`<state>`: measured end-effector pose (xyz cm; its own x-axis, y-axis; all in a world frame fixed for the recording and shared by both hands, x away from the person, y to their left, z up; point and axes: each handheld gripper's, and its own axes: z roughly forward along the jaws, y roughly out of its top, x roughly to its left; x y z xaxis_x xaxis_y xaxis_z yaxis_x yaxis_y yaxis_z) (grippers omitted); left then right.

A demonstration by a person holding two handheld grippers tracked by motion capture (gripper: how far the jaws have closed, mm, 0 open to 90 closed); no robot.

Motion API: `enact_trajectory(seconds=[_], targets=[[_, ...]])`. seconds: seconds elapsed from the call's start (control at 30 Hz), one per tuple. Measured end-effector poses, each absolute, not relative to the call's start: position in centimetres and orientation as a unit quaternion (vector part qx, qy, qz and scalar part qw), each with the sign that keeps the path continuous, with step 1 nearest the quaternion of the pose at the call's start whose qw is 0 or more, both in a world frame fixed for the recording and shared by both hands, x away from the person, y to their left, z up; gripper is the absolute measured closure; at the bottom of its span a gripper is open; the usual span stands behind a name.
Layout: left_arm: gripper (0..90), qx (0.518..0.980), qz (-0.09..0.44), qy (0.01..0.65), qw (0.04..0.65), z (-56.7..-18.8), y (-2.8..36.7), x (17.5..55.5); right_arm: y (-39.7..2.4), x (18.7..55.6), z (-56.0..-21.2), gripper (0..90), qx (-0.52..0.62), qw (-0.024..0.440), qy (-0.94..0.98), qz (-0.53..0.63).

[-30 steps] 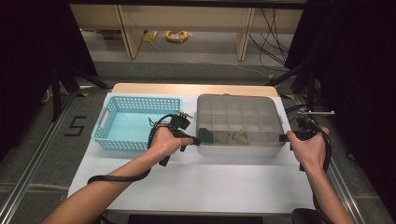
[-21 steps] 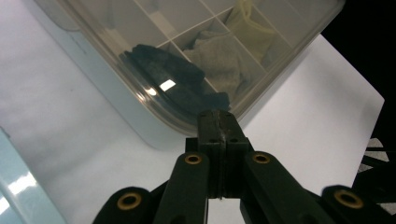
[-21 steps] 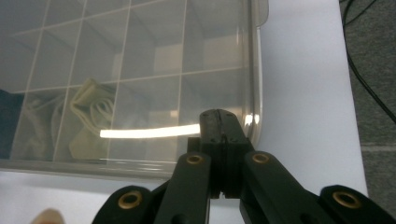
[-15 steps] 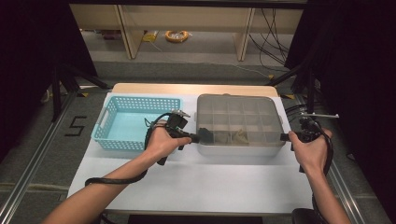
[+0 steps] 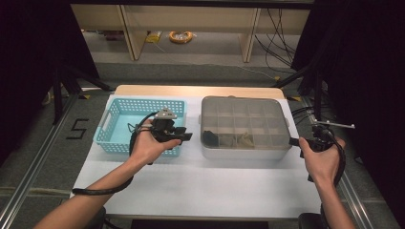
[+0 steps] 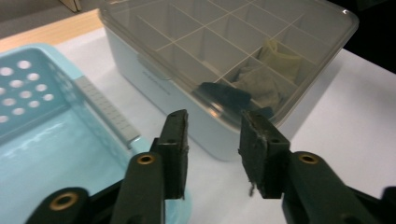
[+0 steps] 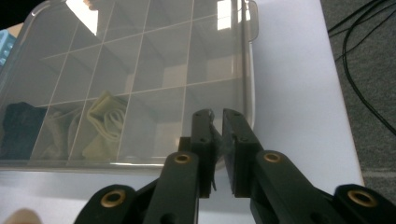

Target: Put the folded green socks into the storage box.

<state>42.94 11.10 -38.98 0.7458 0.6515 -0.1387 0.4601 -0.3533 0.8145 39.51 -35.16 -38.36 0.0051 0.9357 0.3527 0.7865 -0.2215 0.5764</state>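
Note:
A grey box with a clear lid (image 5: 243, 124) sits on the white mat, divided into several compartments. A dark cloth (image 5: 210, 138) and pale folded cloths (image 5: 246, 139) lie in its front row. My left gripper (image 5: 188, 137) hovers over the right rim of the blue basket (image 5: 114, 138), a short gap from the box's left end. Its jaws have just been opening and stand open (image 6: 212, 140) with nothing between them. My right gripper (image 5: 292, 141) is at the box's right end. Its jaws have just been opening a little (image 7: 218, 126), and the lid's clear edge tab stands in the narrow gap.
The white mat (image 5: 200, 186) has free room in front of the box and basket. The basket holds nothing I can see. Black cables (image 5: 305, 112) trail off the table's right side. Metal rails run along both sides, and shelf legs stand behind the table.
My left gripper has drawn back leftward from the box's left end to the basket's rim, and its jaws have parted. The right hand has stayed at the box's right end.

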Motion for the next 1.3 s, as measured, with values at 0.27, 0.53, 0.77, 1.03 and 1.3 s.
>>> enact_trajectory(seconds=[0.27,0.53,0.77,1.03,1.3], targets=[[54.0,0.794,0.142,0.358,0.47,-39.3,14.6,42.8,-35.2,38.5,-39.0,80.8,0.695,0.114,0.613,0.359],[52.3,0.776,0.167,0.376,0.478,-40.1,17.3,42.3,-35.4,38.2,-39.4,79.1,0.676,0.143,0.62,0.373],[50.3,0.752,0.168,0.403,0.493,-41.1,19.5,41.5,-35.4,37.9,-39.5,78.4,0.677,0.144,0.616,0.376],[50.5,0.744,0.174,0.413,0.495,-42.1,20.0,40.8,-35.3,37.8,-39.5,79.1,0.677,0.142,0.615,0.379],[50.3,0.743,0.177,0.411,0.498,-42.2,20.1,40.5,-35.4,37.9,-39.5,78.9,0.678,0.146,0.612,0.38]])
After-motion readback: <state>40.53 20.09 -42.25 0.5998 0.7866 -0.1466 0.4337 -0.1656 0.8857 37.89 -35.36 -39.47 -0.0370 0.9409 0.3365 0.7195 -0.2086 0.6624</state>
